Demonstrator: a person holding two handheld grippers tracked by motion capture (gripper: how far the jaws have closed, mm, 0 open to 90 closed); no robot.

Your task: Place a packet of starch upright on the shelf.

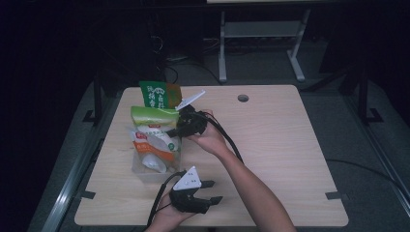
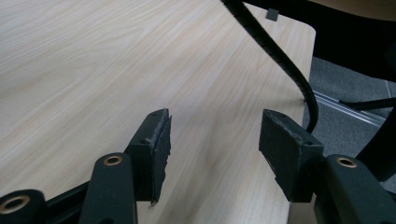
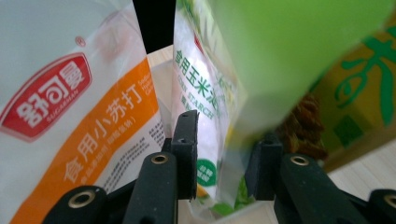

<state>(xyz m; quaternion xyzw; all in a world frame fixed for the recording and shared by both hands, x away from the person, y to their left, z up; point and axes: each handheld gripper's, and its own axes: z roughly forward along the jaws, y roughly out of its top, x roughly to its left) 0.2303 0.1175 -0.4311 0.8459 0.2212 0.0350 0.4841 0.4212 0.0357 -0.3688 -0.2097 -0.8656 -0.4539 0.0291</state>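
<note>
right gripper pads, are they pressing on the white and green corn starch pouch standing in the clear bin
Cannot tell. In the right gripper view the white and green corn starch pouch stands between the right gripper's parted jaws, but blur hides whether either pad meets it.

A pale wood-grain counter (image 1: 280,145) with a round cable hole (image 1: 243,98) near its far edge. Small dark brackets sit at its near corners (image 1: 334,195). Beyond it, on the grey floor (image 1: 261,72), stands a white metal frame (image 1: 261,43) in a dim room.
</note>
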